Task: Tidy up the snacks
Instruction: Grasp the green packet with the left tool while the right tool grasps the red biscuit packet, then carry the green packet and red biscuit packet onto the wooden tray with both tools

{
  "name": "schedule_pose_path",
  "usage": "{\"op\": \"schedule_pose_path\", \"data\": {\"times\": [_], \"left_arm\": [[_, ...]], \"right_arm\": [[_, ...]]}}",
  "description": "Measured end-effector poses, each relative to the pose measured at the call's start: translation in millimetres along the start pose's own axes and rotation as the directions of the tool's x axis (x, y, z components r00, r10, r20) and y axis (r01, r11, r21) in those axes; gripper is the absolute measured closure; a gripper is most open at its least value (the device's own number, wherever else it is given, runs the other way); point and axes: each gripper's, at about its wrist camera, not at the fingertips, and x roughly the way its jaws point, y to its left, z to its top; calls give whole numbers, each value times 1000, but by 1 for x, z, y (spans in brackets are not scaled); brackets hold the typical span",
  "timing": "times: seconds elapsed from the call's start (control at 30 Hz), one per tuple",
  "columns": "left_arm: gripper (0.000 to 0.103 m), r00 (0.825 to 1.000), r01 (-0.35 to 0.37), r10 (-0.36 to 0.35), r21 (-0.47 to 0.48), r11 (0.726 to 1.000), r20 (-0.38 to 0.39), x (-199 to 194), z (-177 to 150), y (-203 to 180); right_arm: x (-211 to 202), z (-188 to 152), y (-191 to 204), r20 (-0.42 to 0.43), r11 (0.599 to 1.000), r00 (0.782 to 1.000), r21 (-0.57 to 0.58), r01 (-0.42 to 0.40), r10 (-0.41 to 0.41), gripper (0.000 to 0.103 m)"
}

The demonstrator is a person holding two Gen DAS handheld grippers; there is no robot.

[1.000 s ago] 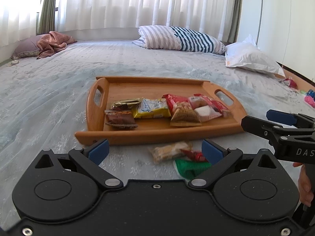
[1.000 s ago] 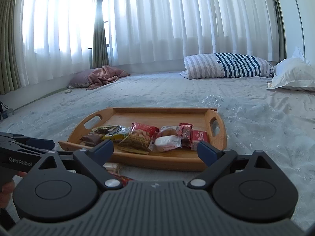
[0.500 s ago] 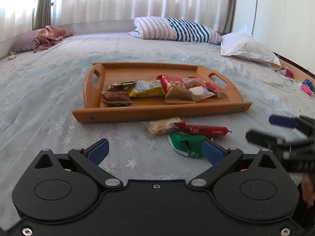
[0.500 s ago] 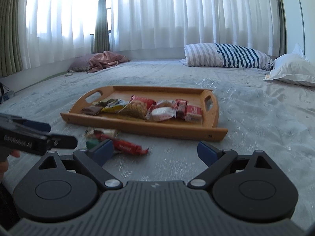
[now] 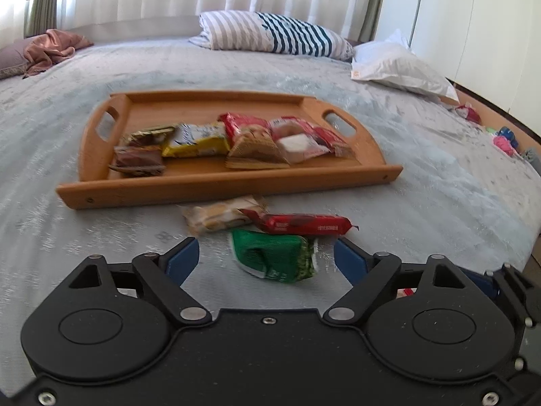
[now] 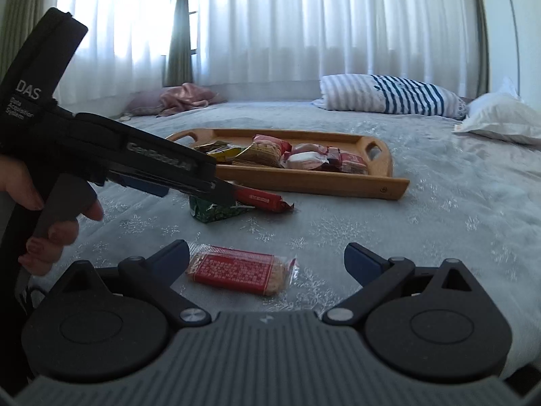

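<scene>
Left gripper (image 5: 267, 257) is angled down at the bedspread (image 5: 439, 182), jaws apart and just now closing in. The green packet (image 5: 275, 255) lies between the two blue pads, clear of both; nothing is grasped. Just beyond the jaw tips lies the long red packet (image 5: 304, 224), its left end touching a clear-wrapped biscuit pack (image 5: 219, 215). Both sit on the bedspread, just in front of the wooden tray (image 5: 230, 187).

On the tray, past the jaws, a row of snacks runs left to right: a brown packet (image 5: 138, 160), a gold-and-dark one (image 5: 148, 134), a yellow packet (image 5: 196, 140), a red-topped cracker bag (image 5: 252, 142), a white-centred wrapper (image 5: 297, 143) and a red wrapper (image 5: 333, 137) at the right end. They overlap; the frame is somewhat blurred.

Right gripper (image 6: 267, 260) also has its jaws released, spread wide and just now opening further. A red-labelled wafer pack (image 6: 236, 269) lies flat on the bedspread between the pads, nearer the left pad; whether it touches that pad cannot be told. The right pad stands well apart from it.

In the right wrist view the left gripper's black body crosses from the left, held by a hand (image 6: 44, 223) on its grip, its tip over the green packet and the near end of the long red packet.

Far beyond both sets of jaws: a striped pillow (image 5: 274, 35), a white pillow (image 5: 399, 67), a pink cloth (image 5: 50, 49) and white curtains (image 6: 304, 23).
</scene>
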Motion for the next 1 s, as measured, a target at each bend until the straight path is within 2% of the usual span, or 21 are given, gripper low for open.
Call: {"op": "schedule_pose_path", "data": {"times": [0.03,0.1,0.17,0.27,0.5,0.6,1.0], "left_arm": [[23,1000,-2,2,3,1000,-7,4,0,-1],[37,1000,-1,1,4,1000,-24,11,0,-4],[46,999,-6,6,9,1000,-33,15,0,-5],[53,999,-17,18,44,999,-29,14,-1,-10],[57,999,-9,10,27,1000,-36,6,-1,-7],[57,999,-11,12,25,1000,-35,1,-1,-4],[57,1000,-18,18,-11,1000,-5,-17,5,6]], "right_arm": [[1,-1,2,-2,1000,1000,1,10,-10,0],[3,-3,6,-11,1000,1000,-4,20,-20,0],[5,-5,9,-14,1000,1000,-6,18,-18,0],[7,-7,12,-3,1000,1000,5,30,-30,2],[8,-8,16,17,1000,1000,-18,20,-19,25],[4,-9,16,28,1000,999,-22,17,-16,32],[1,-2,6,35,1000,999,5,30,-30,35]]}}
